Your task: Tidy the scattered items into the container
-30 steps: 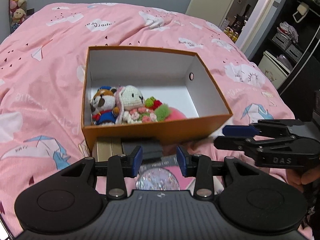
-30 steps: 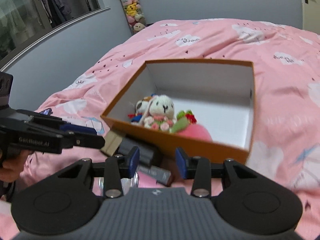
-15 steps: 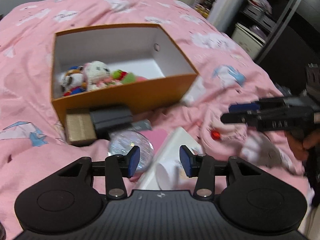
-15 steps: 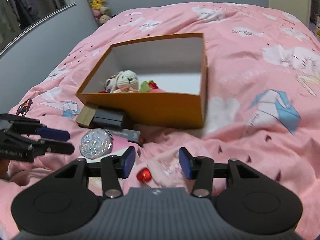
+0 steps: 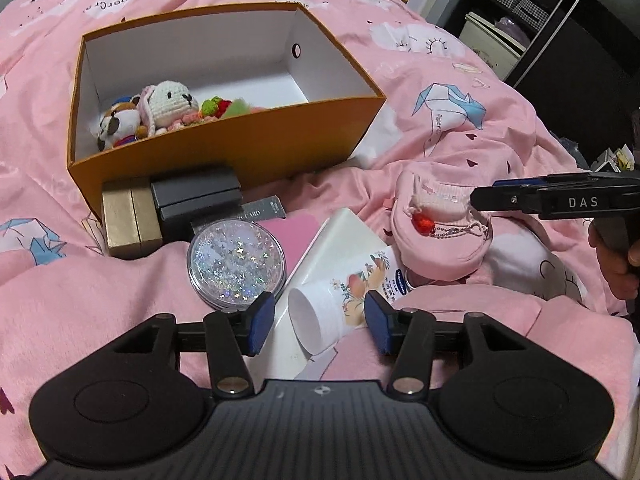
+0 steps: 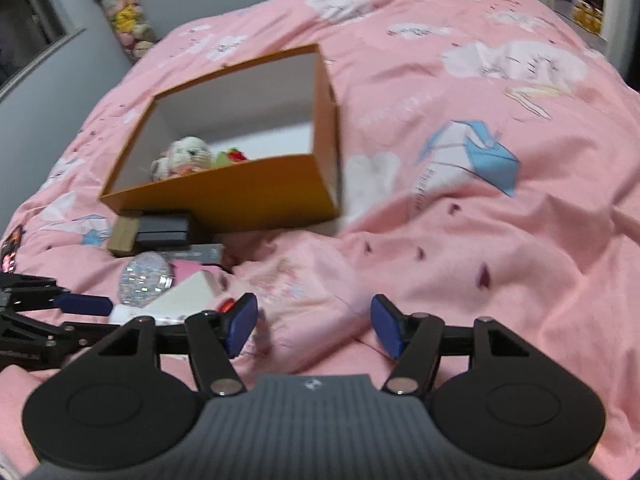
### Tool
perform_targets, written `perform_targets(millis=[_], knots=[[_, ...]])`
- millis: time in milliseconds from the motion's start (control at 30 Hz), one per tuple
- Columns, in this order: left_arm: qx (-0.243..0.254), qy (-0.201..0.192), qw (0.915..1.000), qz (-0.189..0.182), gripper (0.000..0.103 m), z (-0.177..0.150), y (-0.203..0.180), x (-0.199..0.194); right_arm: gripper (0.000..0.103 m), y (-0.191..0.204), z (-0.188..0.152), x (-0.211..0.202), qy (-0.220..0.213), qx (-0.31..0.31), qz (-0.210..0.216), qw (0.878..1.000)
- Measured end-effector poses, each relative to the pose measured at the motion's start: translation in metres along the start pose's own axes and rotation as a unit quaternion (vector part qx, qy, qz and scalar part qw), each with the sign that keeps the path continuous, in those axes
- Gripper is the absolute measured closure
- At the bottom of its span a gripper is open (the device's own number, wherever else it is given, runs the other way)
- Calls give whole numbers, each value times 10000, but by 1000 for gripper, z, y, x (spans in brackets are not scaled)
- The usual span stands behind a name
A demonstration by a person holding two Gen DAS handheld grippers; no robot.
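Observation:
An orange box [image 5: 224, 148] with a white inside sits on the pink bed and holds plush toys [image 5: 160, 110]. In front of it lie a gold box [image 5: 130, 216], a black box [image 5: 196, 198], a glitter disc [image 5: 236, 264], a white tube [image 5: 340, 300] and a pink pouch [image 5: 440, 236] with a red bead. My left gripper [image 5: 318, 322] is open with its fingers either side of the tube's cap end. My right gripper [image 6: 312, 326] is open over the pink pouch [image 6: 296, 292]; in the left wrist view its fingertips [image 5: 492, 198] touch the pouch's top.
The pink duvet [image 6: 480, 160] spreads on all sides. Dark shelving [image 5: 540, 20] stands off the bed's right edge. A column of plush toys [image 6: 124, 20] stands at the far wall. A pink card [image 5: 288, 232] and a dark card sleeve [image 5: 256, 212] lie among the items.
Both grippers pulled back from the box and dropped toward the scattered items. The left now brackets the white tube, the right has come over the pink pouch and opened wider.

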State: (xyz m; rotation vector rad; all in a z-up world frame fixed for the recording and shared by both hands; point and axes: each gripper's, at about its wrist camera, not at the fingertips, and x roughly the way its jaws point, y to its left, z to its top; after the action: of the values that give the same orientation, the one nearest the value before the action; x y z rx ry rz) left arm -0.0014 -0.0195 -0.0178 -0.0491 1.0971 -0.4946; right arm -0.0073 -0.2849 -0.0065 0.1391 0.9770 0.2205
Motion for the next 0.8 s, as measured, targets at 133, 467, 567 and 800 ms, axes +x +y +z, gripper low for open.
perform_targets(millis=[133, 467, 567, 800], knots=[[-56, 109, 9999, -108, 45, 0, 0, 8, 36, -3, -3, 7, 226, 138, 258, 9993], [-74, 2, 10000, -53, 58, -2, -2, 11, 52, 4, -9, 28, 444, 270, 590, 9969], [-69, -89, 9999, -98, 60, -1, -2, 8, 54, 10, -4, 22, 247, 58, 599, 9979], [-83, -341, 9991, -227, 63, 6, -2, 2, 55, 15, 5, 22, 56, -100, 637, 9979]])
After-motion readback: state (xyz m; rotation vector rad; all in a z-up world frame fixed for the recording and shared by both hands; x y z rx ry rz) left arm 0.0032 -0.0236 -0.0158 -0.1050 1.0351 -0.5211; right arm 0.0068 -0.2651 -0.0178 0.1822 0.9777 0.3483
